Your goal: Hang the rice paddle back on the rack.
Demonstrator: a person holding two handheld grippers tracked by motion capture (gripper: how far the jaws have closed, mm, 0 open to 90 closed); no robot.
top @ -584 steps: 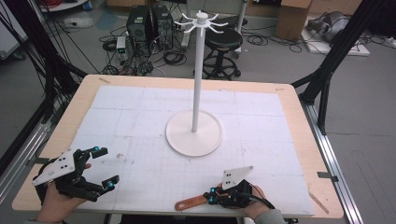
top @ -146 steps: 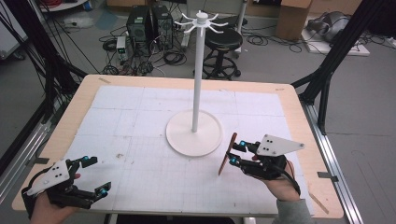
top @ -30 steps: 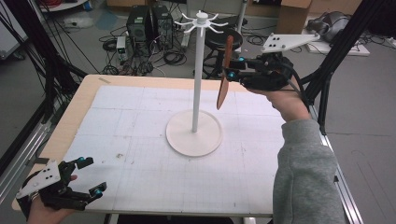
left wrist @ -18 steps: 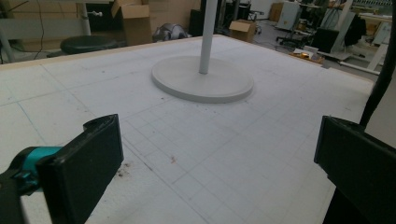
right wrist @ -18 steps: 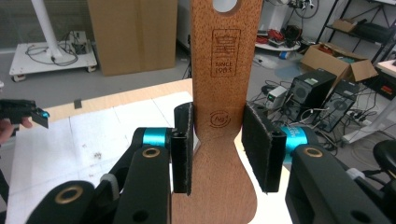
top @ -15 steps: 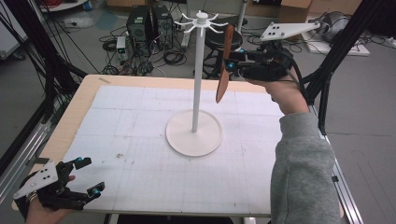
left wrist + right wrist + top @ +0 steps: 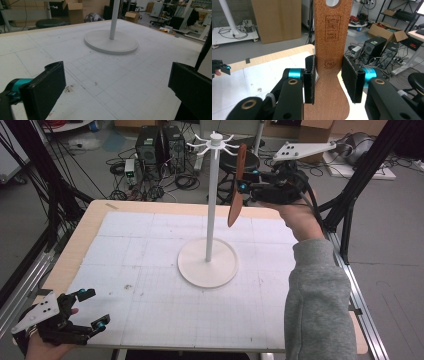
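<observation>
The right gripper [image 7: 248, 184] is raised well above the far right part of the desk [image 7: 90, 232], held out on an arm in a grey sleeve [image 7: 317, 295]. Its fingers [image 7: 310, 79] are closed on a wooden spatula [image 7: 236, 187] — in the right gripper view the two black pads clamp the narrow neck of the wood from either side, just below a stamped maker's mark, and a hanging hole [image 7: 332, 2] is cut near the handle's top end. In the high view the spatula hangs nearly upright, handle end up and broad blade down, tilted a little. It sits just beside the top of the white hook stand [image 7: 211, 210], its upper end near the ring of small hooks [image 7: 215, 140] at the crown; whether wood and hook touch cannot be told.

The stand's pole rises from a round white base [image 7: 208, 262] at the middle of the desk, on a white gridded mat [image 7: 150, 285].

The left gripper [image 7: 75, 322] rests low at the near left corner — well apart from the stand. Its fingers [image 7: 48, 86] stand wide open with nothing between them, and in the left gripper view the bare mat and the stand's base lie beyond them.
</observation>
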